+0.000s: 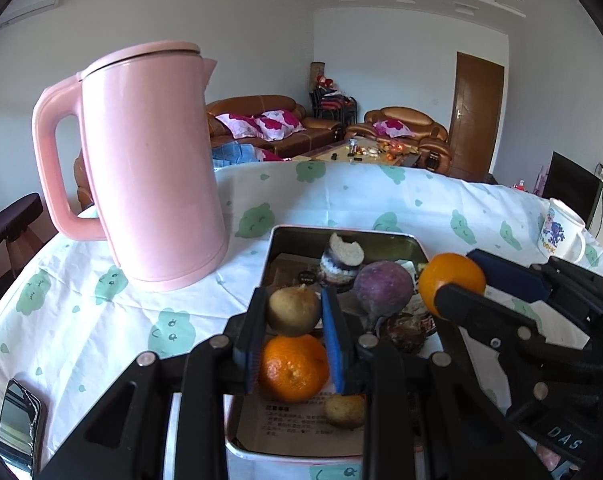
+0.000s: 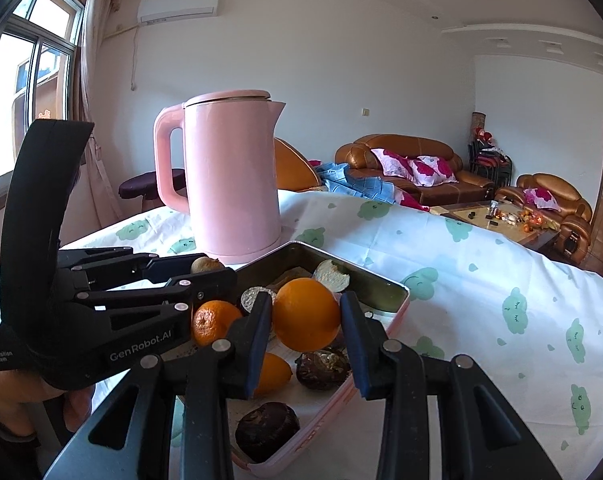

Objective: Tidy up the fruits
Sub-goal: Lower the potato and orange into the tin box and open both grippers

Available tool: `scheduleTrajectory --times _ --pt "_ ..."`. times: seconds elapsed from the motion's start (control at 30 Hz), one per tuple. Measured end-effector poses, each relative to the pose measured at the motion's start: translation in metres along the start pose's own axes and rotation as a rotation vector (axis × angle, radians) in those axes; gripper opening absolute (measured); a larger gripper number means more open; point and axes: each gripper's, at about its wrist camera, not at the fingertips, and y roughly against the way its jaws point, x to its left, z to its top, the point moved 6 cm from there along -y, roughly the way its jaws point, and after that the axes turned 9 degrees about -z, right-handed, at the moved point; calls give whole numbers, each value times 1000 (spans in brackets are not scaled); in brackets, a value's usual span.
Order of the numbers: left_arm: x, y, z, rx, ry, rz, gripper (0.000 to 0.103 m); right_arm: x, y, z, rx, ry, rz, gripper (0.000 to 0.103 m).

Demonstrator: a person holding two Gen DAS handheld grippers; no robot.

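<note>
Your right claw (image 2: 306, 320) grips the firm, smooth-skinned orange (image 2: 306, 314) across its middle, your left claw (image 1: 292, 312) apparently pinching the small brownish fruit (image 1: 294, 311); squeeze gently.

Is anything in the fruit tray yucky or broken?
Yes. At the far end of the tray there is a bitten piece of food with a jagged chunk missing. Two dark, shrivelled fruits lie near the oranges and look old.

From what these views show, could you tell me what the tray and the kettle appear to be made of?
The tray looks like thin metal: dull, reflective inner walls, rolled rim, pink-coated outside. The kettle looks like matte pink plastic with soft, even highlights, though a painted metal shell can't be ruled out.
</note>
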Motion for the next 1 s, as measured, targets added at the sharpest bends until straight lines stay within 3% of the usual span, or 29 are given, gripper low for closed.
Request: scheduleTrajectory --times 1.0 --pt "0 -23 -15 69 -15 -5 28 9 -21 -12 81 3 33 37"
